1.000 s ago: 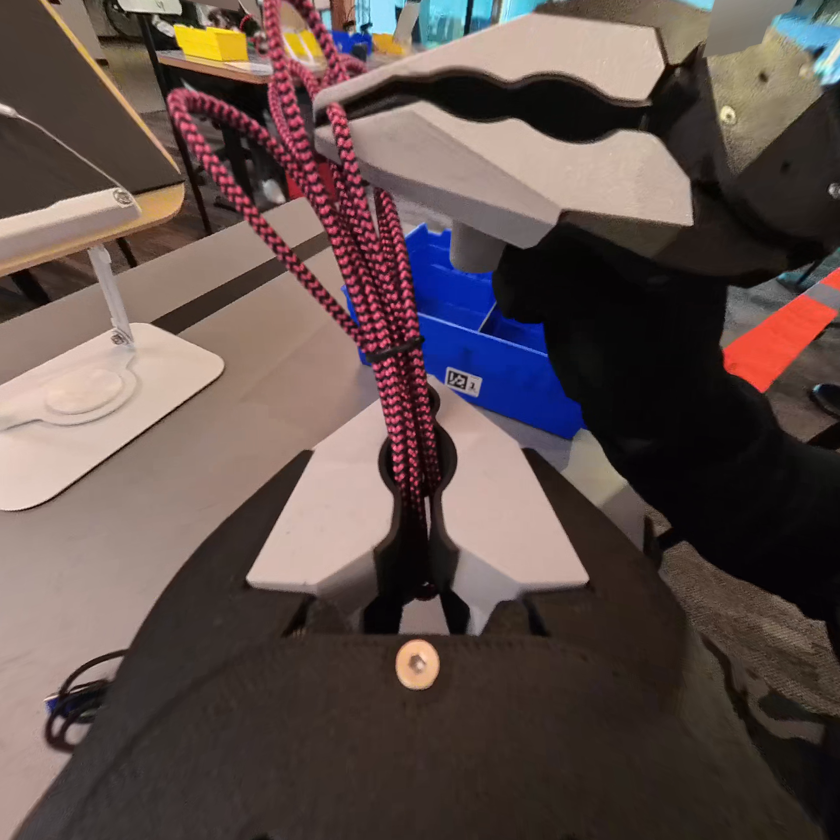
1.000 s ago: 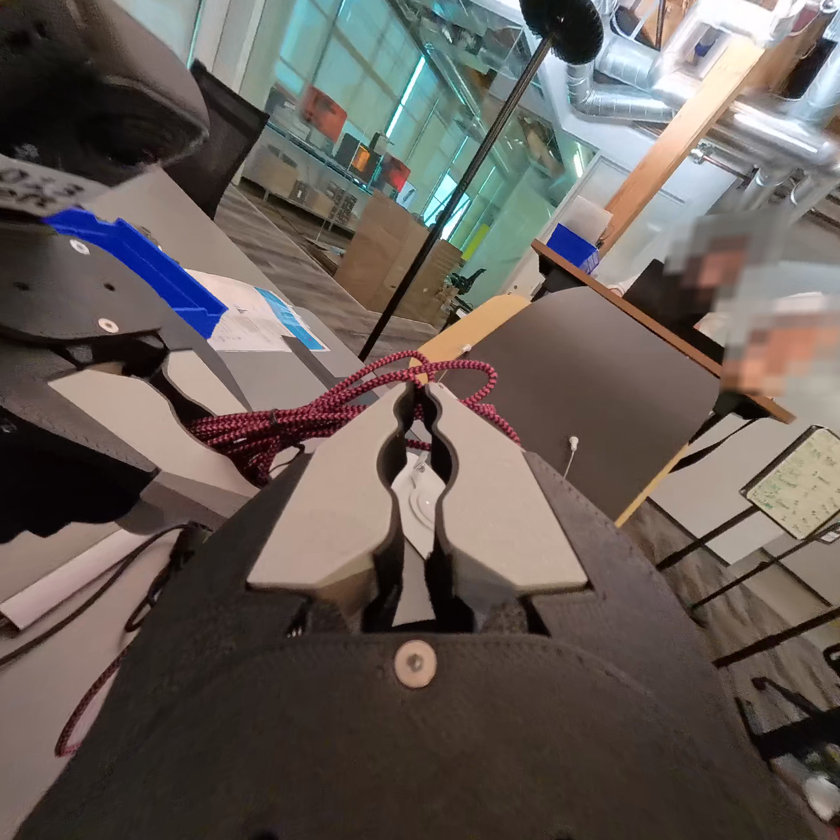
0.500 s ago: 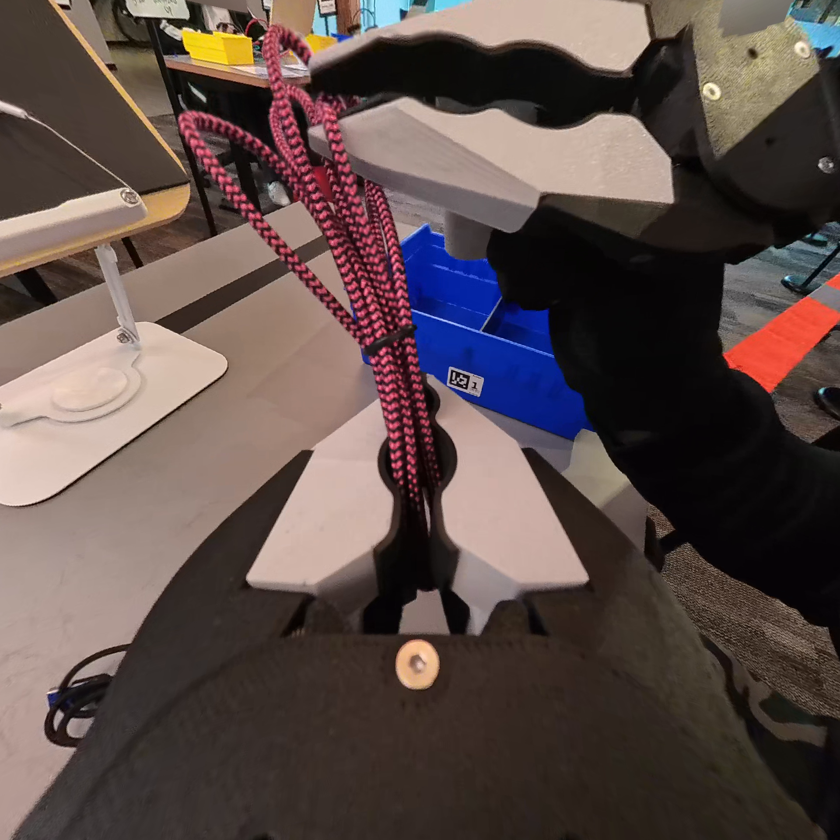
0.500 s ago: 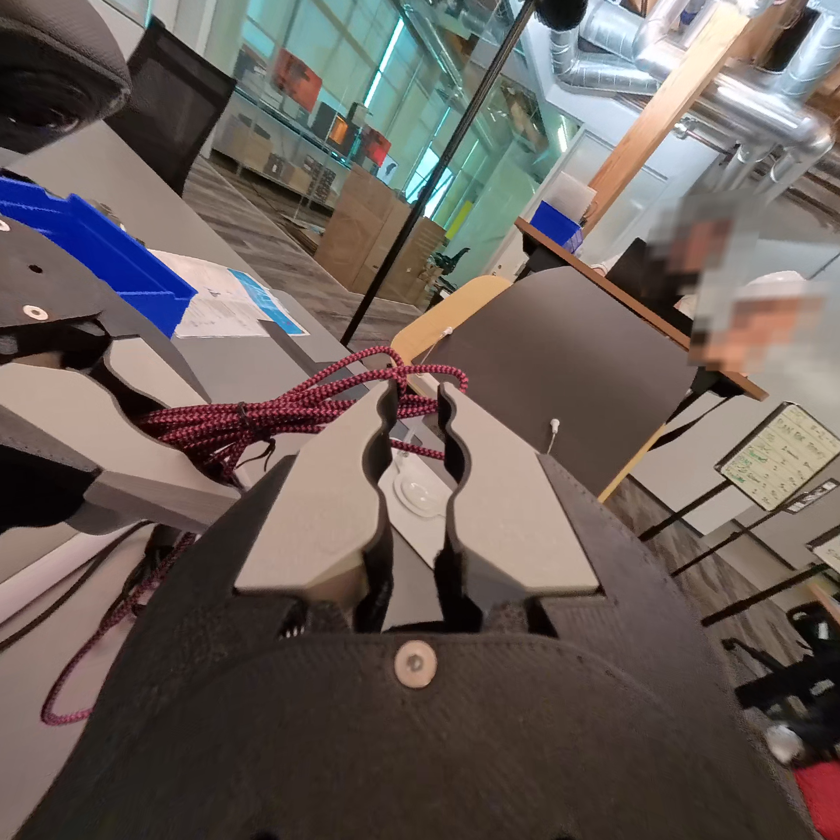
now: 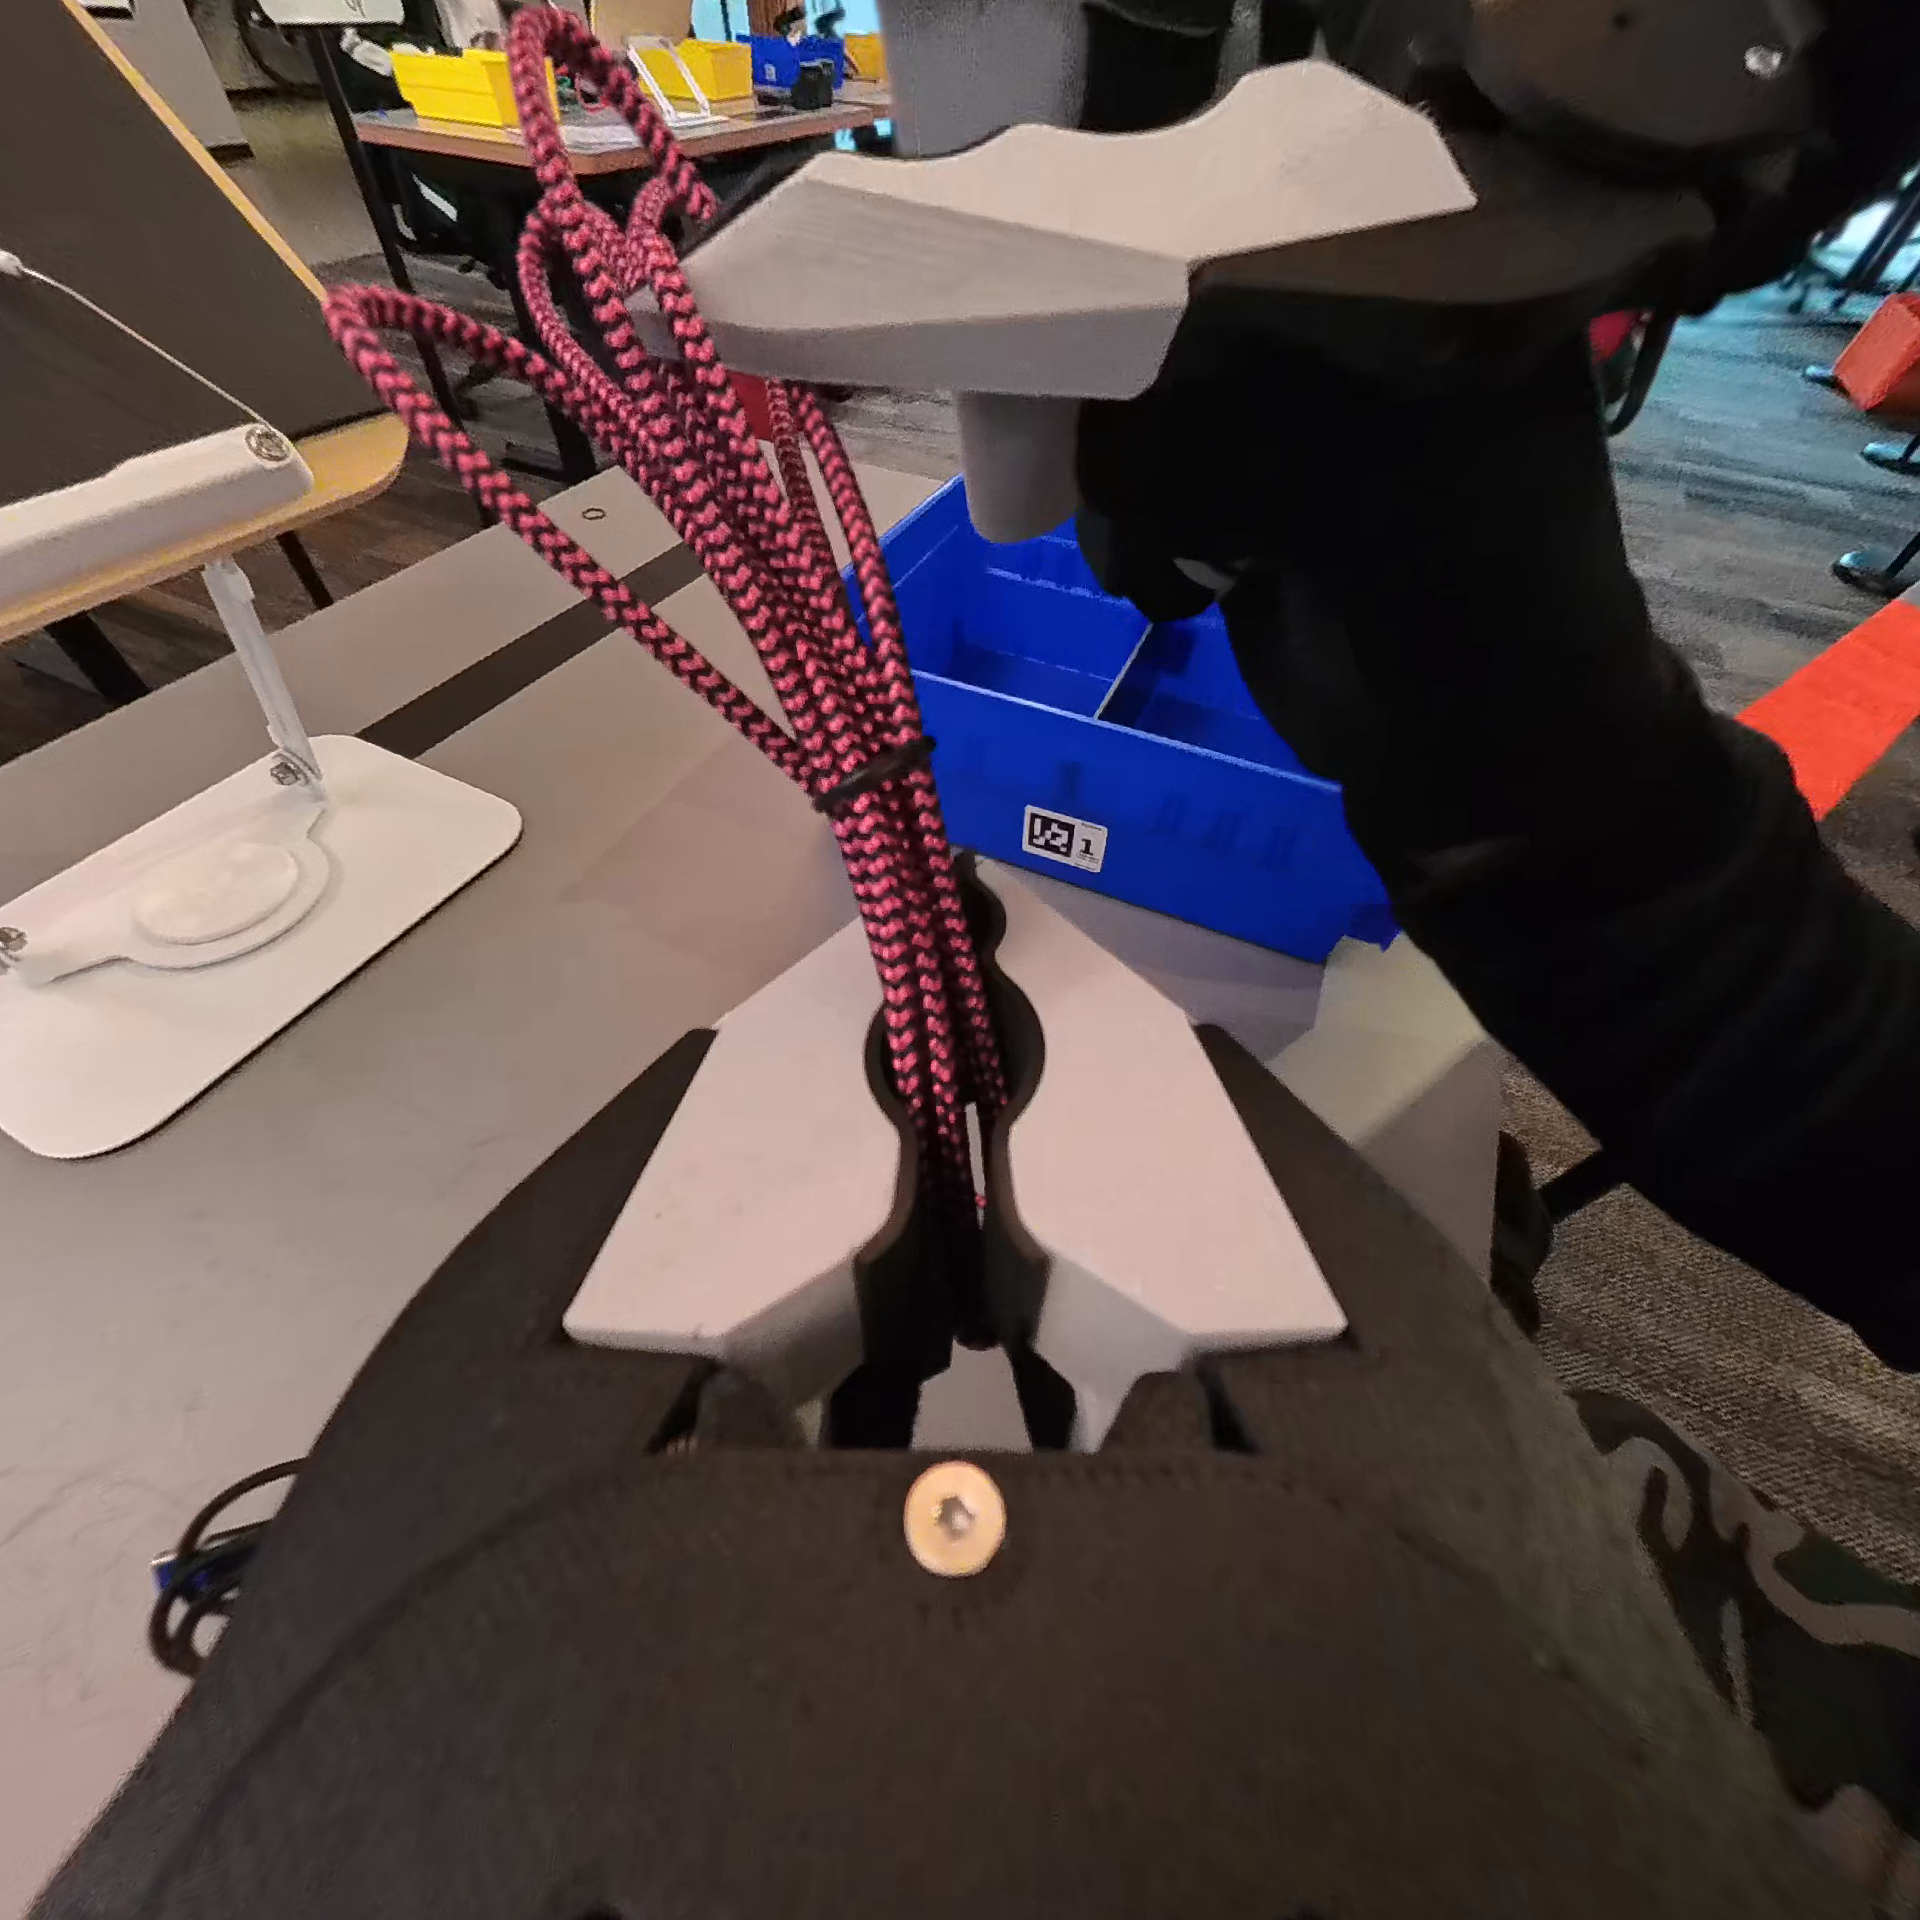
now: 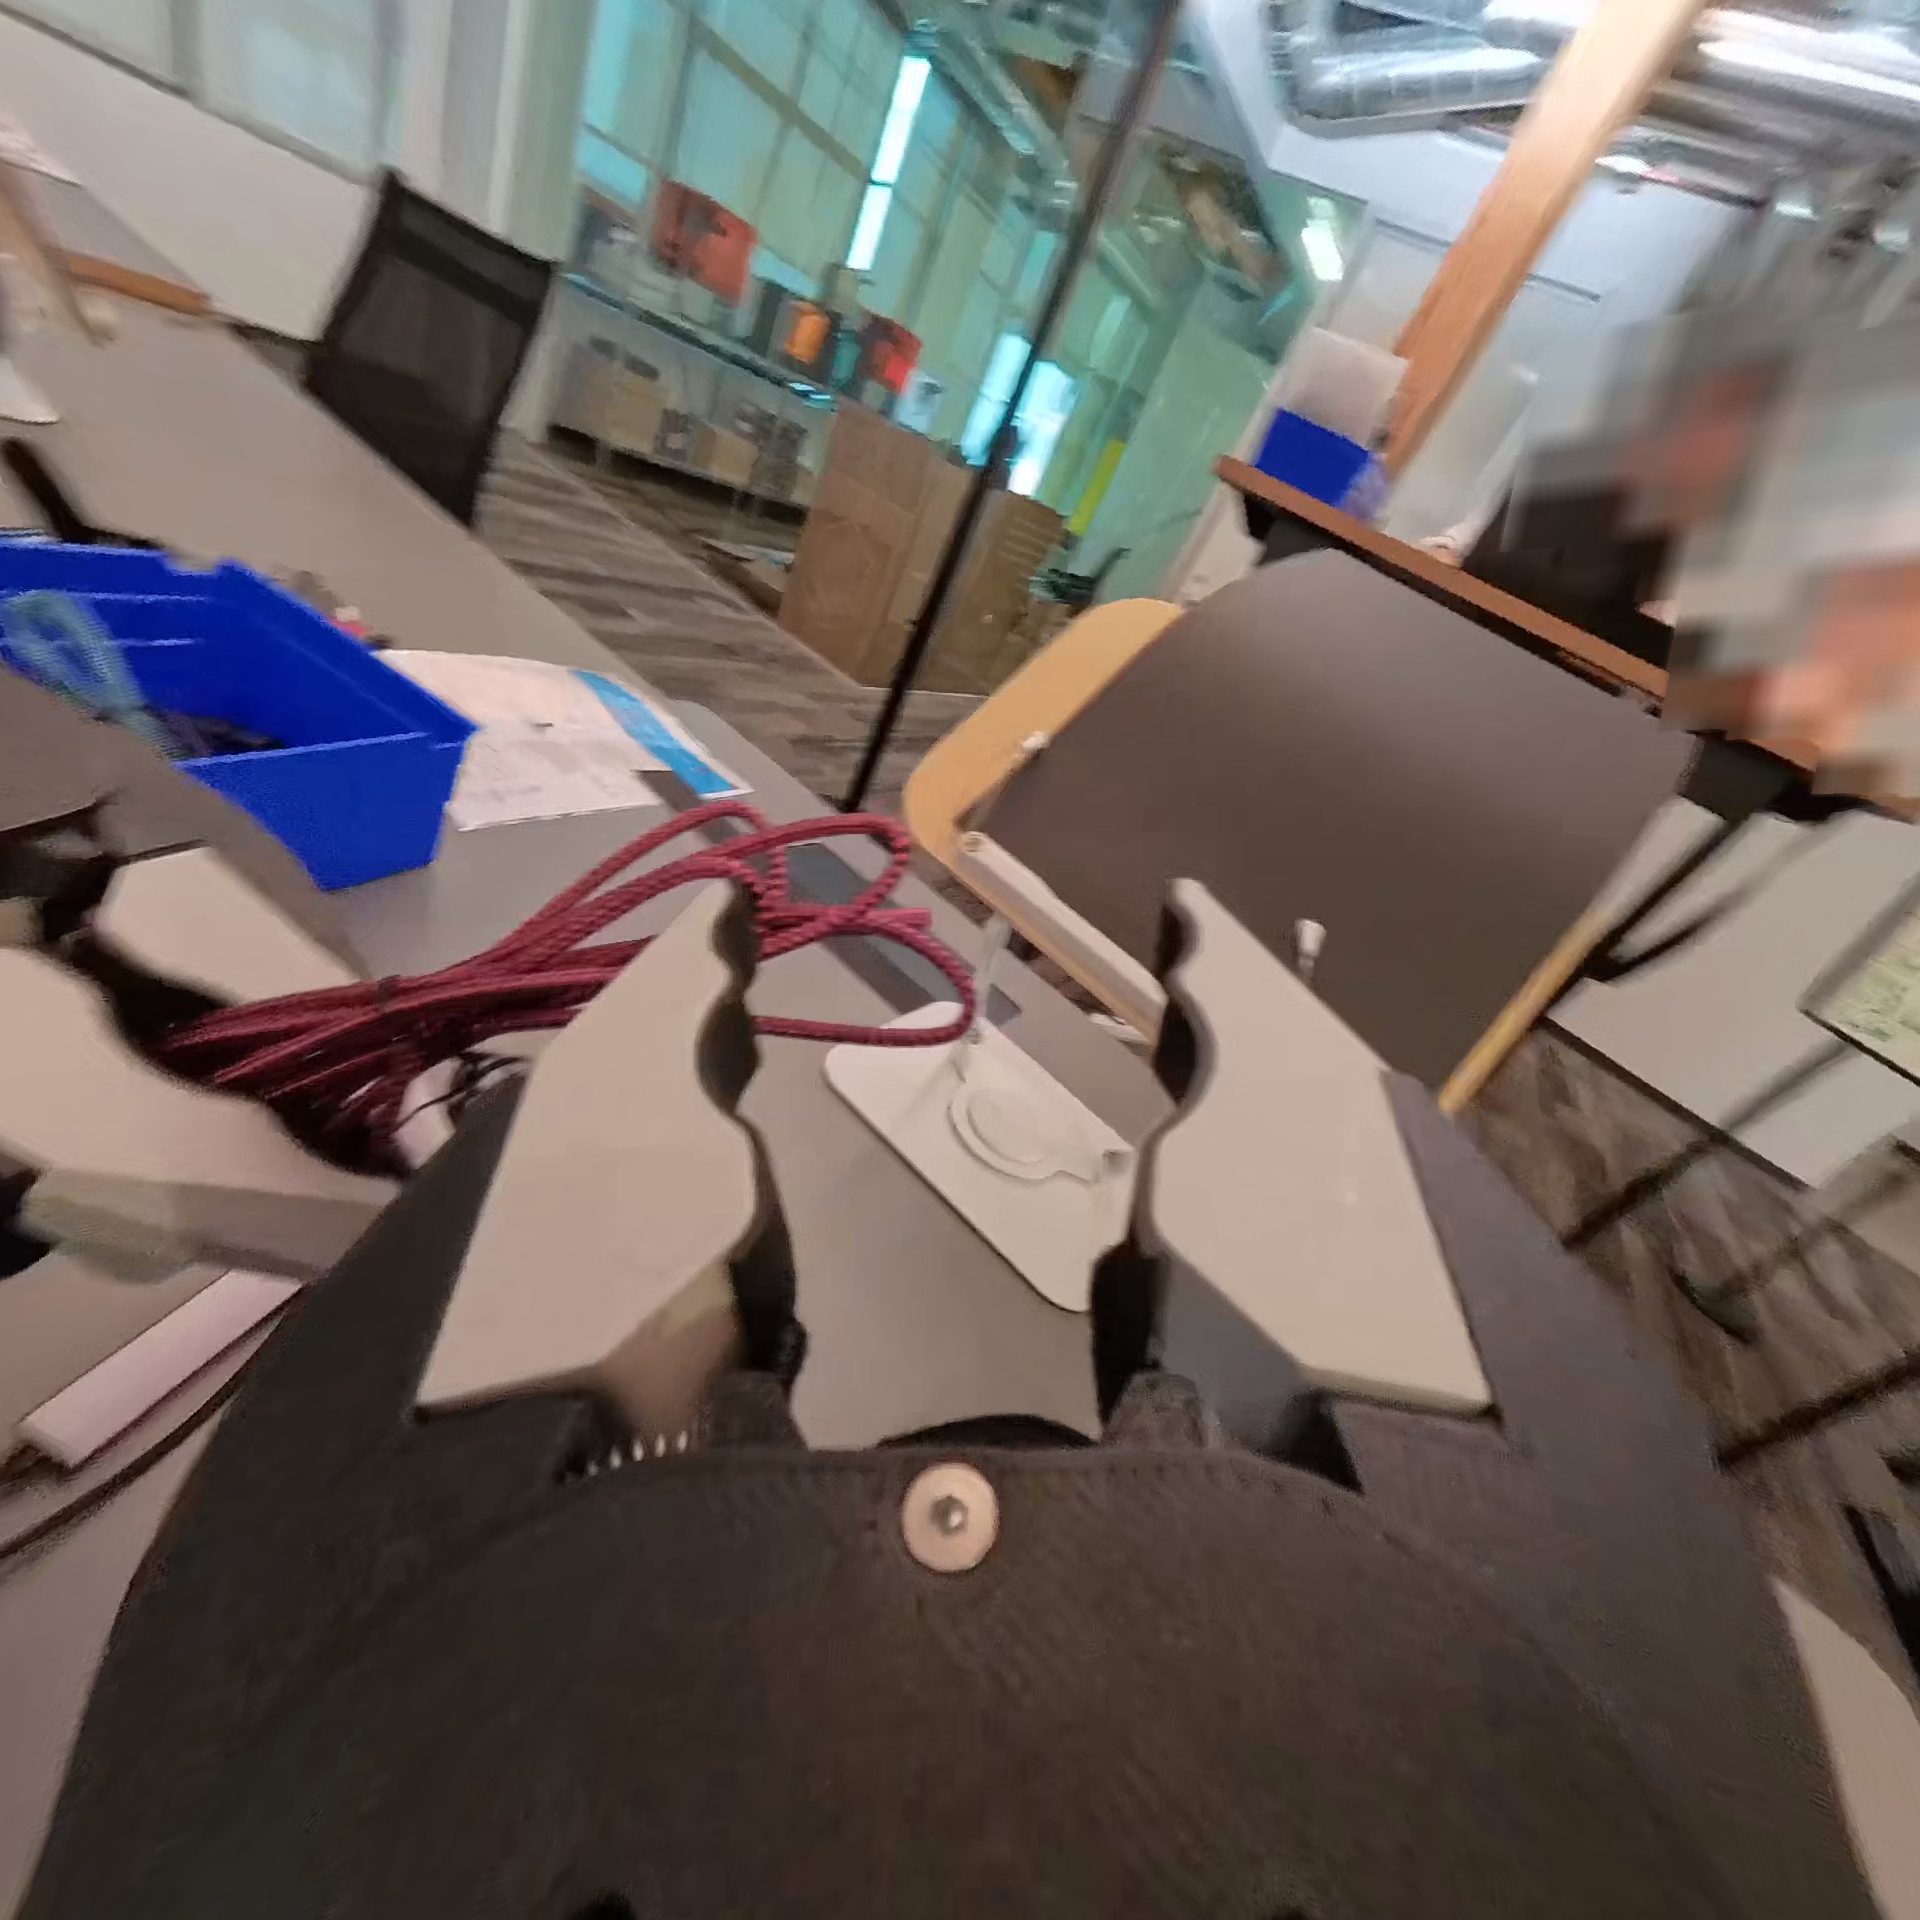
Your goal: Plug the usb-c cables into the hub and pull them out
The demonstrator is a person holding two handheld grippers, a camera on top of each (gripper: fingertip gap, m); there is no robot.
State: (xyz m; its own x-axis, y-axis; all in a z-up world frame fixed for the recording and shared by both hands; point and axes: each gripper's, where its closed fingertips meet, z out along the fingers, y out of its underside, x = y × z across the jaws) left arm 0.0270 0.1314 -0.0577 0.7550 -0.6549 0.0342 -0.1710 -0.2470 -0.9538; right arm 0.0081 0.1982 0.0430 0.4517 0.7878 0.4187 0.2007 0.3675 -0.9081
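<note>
The grey desk [image 5: 436,1091] carries a blue bin [image 5: 1143,790] and a white stand [image 5: 239,935]. Above it the left claw [image 5: 940,1049] is clamped on the bundled pink-and-black cable [image 5: 831,665], loops standing up. The right claw [image 6: 951,1039] gapes wide and empty just beside those loops. Still tied, the bundle could snag or slip; no hub is visible.

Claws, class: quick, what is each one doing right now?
Left claw: closed on the braided pink cable bundle.
Right claw: open, holding nothing.
</note>
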